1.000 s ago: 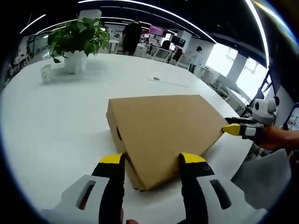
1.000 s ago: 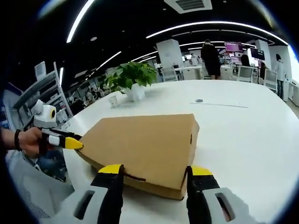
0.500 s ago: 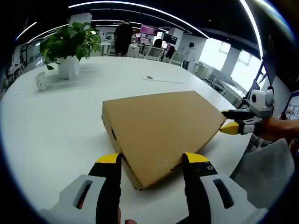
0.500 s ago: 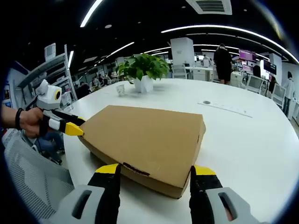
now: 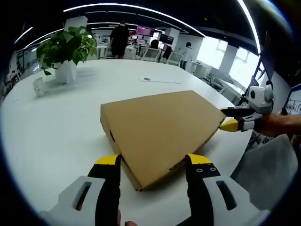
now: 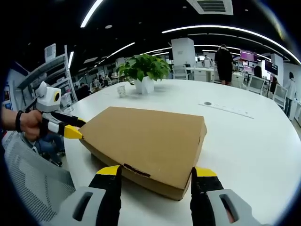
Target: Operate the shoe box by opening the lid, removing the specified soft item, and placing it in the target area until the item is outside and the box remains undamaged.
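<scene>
Box [image 5: 162, 127] unmoved between both grippers.

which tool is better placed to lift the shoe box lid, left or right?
Probably either: both sit open, each at a corner of the closed shoe box. Slight edge to the right tool, since a dark slit along the box edge shows between its jaws; the left tool straddles a plain corner.

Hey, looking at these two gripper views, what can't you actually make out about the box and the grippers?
- Box contents: hidden by the shut lid, both views.
- Right hand-held gripper at the box corner, left gripper view: too small to tell whether it is touching.
- Left hand-held gripper, right gripper view: contact likewise unclear.
- Dark mark on the box's near edge, right gripper view: blurred.
</scene>
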Motion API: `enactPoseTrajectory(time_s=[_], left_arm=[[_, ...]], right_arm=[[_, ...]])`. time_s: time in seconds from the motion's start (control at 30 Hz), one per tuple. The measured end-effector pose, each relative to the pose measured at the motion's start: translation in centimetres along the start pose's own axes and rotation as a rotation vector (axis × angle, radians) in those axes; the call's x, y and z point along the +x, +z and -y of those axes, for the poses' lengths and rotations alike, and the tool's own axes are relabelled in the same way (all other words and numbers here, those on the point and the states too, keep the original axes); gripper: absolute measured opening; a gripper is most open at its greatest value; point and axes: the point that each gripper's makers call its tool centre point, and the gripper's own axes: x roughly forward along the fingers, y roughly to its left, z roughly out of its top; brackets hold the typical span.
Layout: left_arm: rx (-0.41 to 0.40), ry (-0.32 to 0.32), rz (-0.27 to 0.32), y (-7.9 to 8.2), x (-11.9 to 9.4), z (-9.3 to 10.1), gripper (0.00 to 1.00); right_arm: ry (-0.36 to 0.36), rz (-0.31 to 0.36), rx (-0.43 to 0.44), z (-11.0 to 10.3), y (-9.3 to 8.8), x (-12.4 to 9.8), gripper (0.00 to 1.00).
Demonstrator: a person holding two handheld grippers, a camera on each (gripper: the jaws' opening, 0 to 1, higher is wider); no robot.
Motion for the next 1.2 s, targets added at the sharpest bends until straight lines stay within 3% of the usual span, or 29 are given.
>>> enactPoseTrajectory(time_s=[0.63, 0.8, 1.2], left_arm=[[-0.054, -0.012, 0.075, 2.1, -1.4, 0.1, 0.56], [-0.013, -0.024, 0.072, 2.5, -1.8, 0.8, 0.61], [0.062, -0.019, 0.083, 3.8, -2.6, 1.0, 0.60]], right_arm=[[0.007, 0.045, 0.011, -0.3, 1.8, -1.4, 0.54], [0.010, 0.065, 0.009, -0.3, 2.6, -1.8, 0.53], [0.015, 0.109, 0.020, -0.2, 4.7, -2.8, 0.53]])
